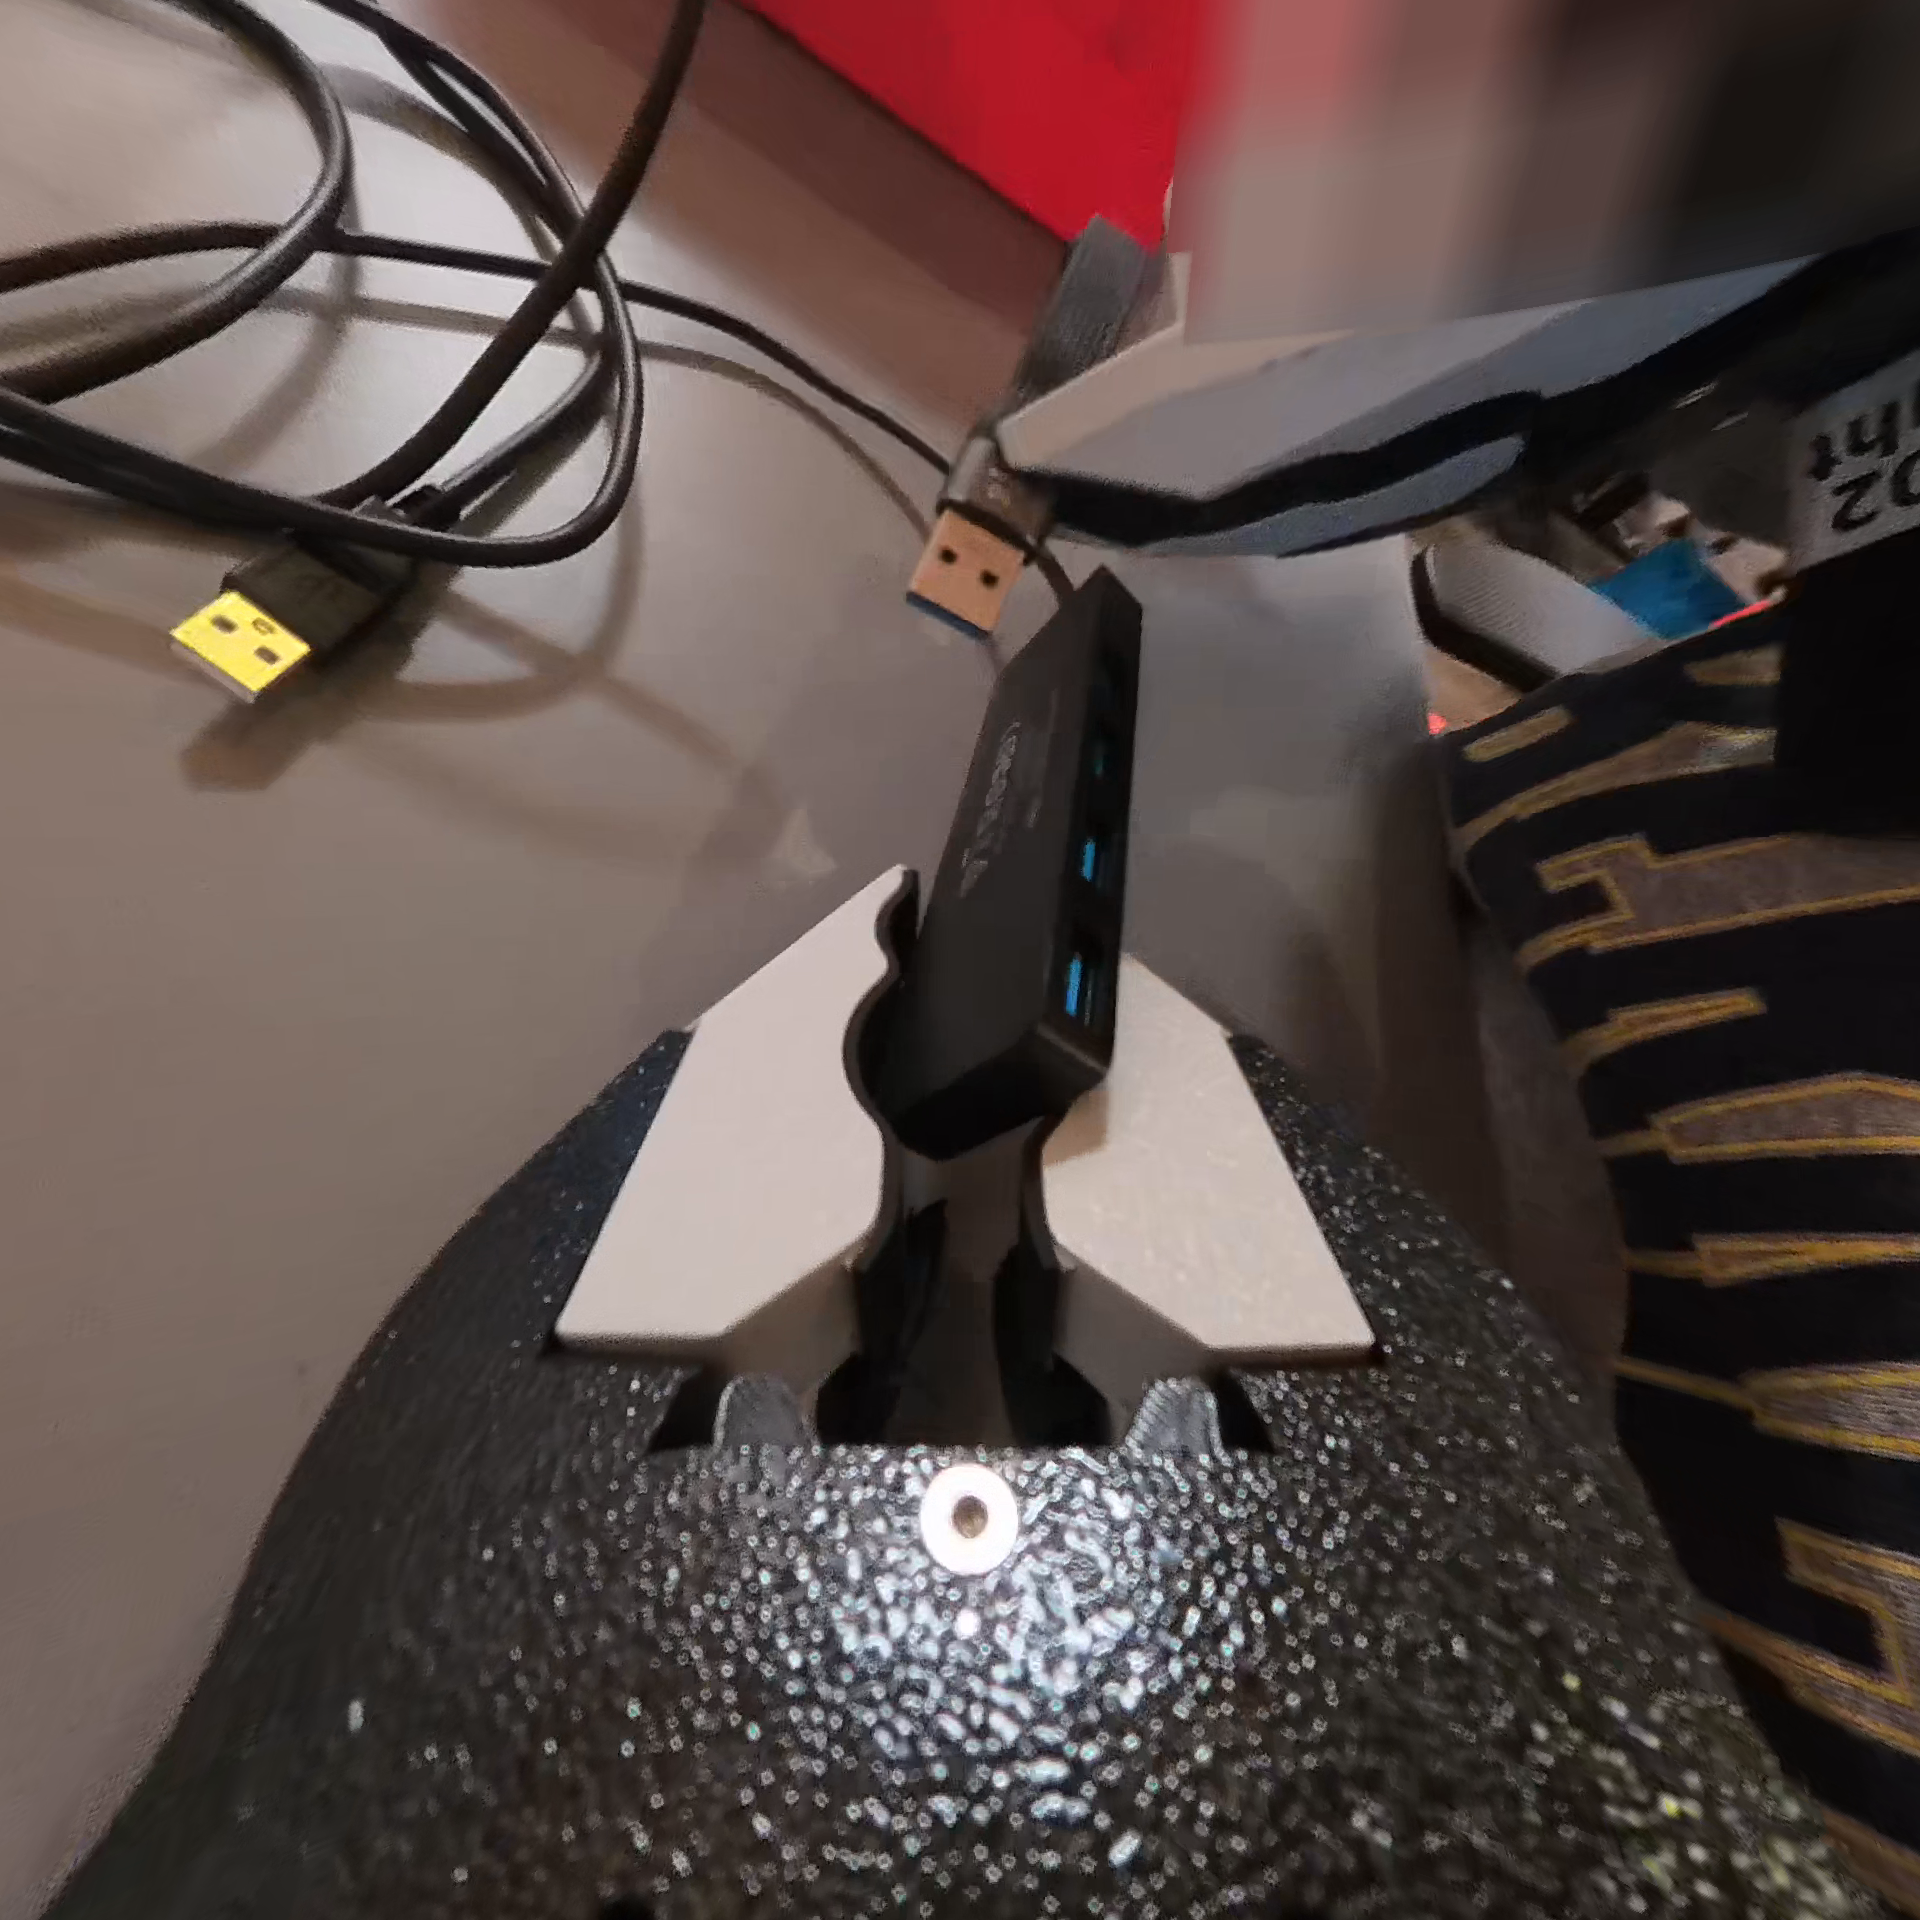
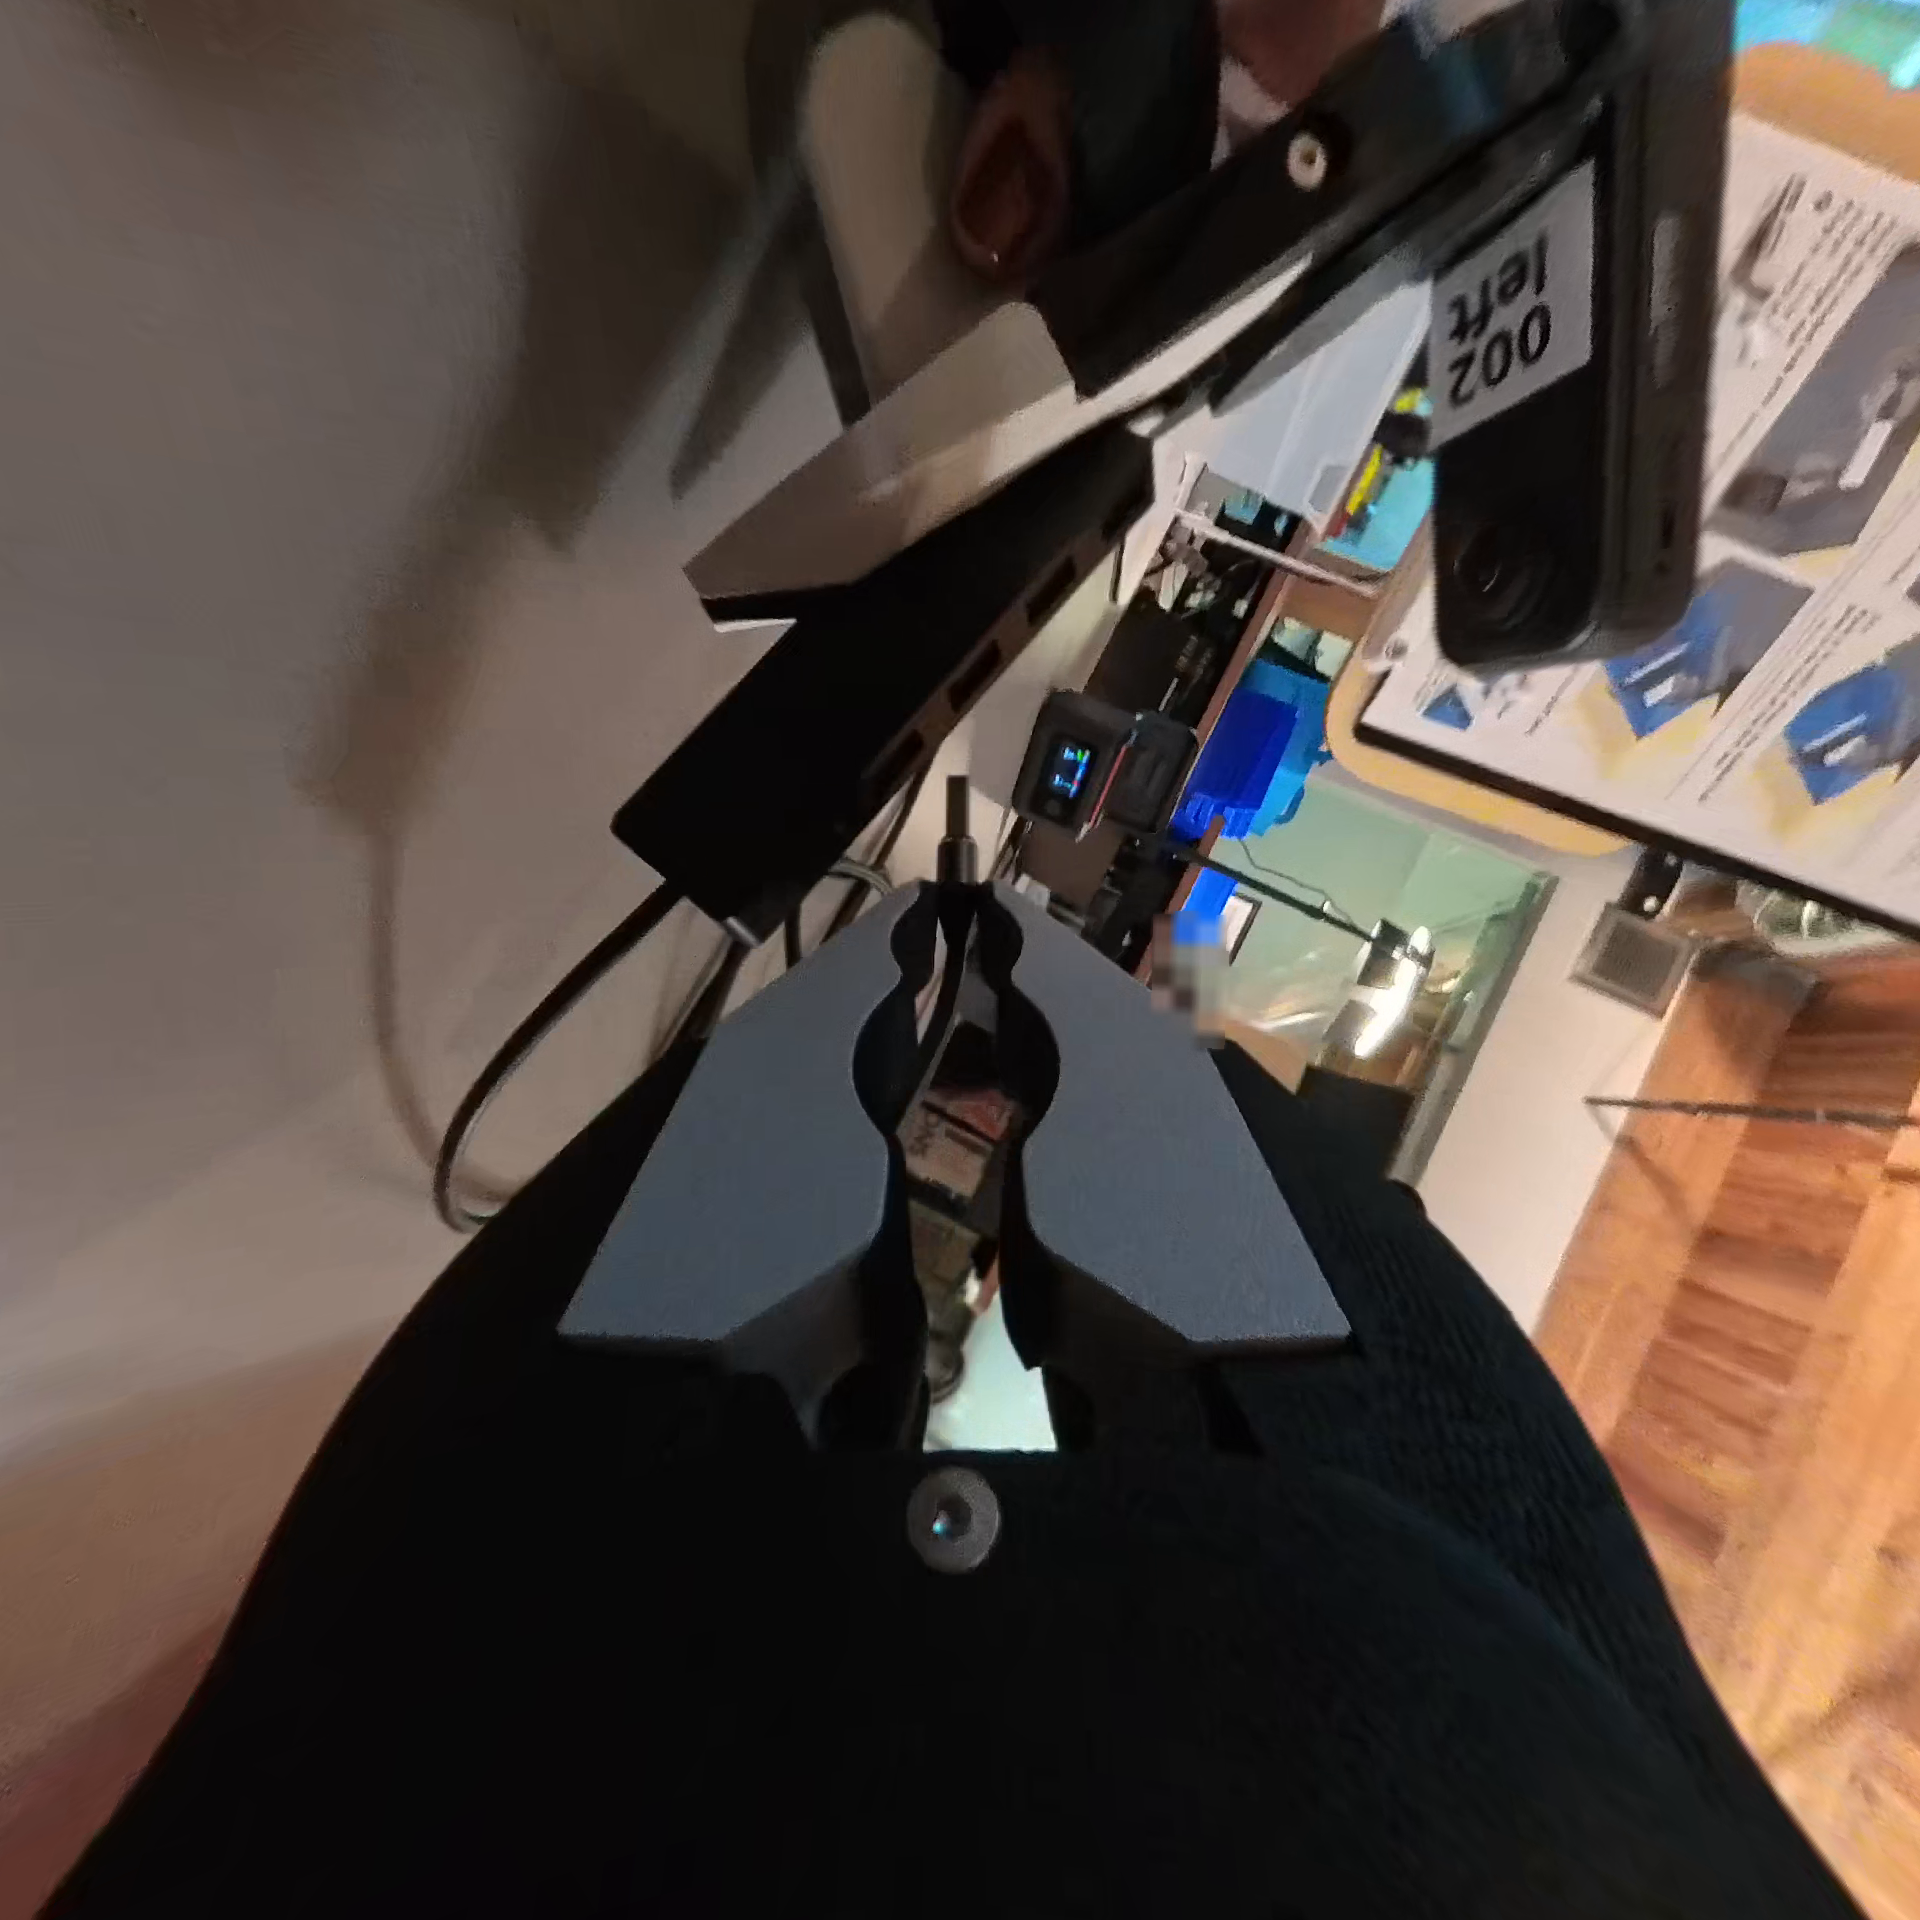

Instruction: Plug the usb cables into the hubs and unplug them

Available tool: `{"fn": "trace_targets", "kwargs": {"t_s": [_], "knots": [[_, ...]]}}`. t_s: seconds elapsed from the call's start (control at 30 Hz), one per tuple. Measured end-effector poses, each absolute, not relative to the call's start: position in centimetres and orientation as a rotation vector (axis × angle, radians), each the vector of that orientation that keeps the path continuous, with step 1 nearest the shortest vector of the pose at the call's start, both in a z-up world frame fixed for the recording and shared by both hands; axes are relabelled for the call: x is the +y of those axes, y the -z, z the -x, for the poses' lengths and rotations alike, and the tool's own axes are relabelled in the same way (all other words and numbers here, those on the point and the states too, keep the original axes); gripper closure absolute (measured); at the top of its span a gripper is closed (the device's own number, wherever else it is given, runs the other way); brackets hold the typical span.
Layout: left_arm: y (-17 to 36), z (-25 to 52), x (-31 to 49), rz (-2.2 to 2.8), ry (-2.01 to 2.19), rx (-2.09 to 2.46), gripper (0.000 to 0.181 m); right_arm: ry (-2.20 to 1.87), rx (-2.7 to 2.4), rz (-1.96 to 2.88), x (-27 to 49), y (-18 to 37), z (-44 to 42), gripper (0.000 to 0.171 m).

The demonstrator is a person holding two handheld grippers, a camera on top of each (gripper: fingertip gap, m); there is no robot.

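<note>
My left gripper (image 1: 1013, 935) is shut on a black USB hub (image 1: 1039, 883) with blue ports, holding it tilted above the grey table. My right gripper (image 1: 997, 457) comes in from the upper right, shut on a grey-shelled USB plug (image 1: 966, 577). The plug's metal end hangs just beyond the hub's far end, not in any port. In the right wrist view, my right gripper (image 2: 961, 904) pinches the plug (image 2: 954, 831). The hub (image 2: 831, 686) lies just ahead, held by the left gripper's fingers (image 2: 883, 488).
A second USB plug (image 1: 244, 655) with a yellow-looking end lies on the table (image 1: 312, 1039) at the left, among looped black cables (image 1: 468, 343). A red object (image 1: 987, 94) stands behind. A person's patterned sleeve (image 1: 1714, 1039) is at the right. The hub's own cable (image 2: 540, 1039) loops below.
</note>
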State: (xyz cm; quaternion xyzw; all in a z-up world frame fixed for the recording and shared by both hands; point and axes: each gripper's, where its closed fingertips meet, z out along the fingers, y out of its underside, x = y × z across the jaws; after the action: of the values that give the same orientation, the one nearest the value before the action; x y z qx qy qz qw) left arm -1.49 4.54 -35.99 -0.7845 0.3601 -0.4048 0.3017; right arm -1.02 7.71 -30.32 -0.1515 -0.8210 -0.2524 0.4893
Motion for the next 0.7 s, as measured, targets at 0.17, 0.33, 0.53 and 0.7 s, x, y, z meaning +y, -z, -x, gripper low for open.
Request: {"fn": "trace_targets", "kwargs": {"t_s": [0.17,0.33,0.53,0.7], "knots": [[36.4,1.9,4.4,2.062,0.900,1.010,0.168,0.559,-1.900,0.575,8.4,31.3,0.7,0.166],[36.6,2.7,4.7,2.057,0.785,0.986,0.157,0.478,-1.771,0.772,8.8,31.9,1.2,0.166],[36.5,2.8,4.5,2.062,0.789,0.976,0.158,0.368,-1.556,0.949,8.5,30.4,2.6,0.166],[36.6,2.1,3.0,2.047,0.891,1.067,0.170,0.439,-1.747,0.669,7.4,29.7,2.4,0.166]]}}
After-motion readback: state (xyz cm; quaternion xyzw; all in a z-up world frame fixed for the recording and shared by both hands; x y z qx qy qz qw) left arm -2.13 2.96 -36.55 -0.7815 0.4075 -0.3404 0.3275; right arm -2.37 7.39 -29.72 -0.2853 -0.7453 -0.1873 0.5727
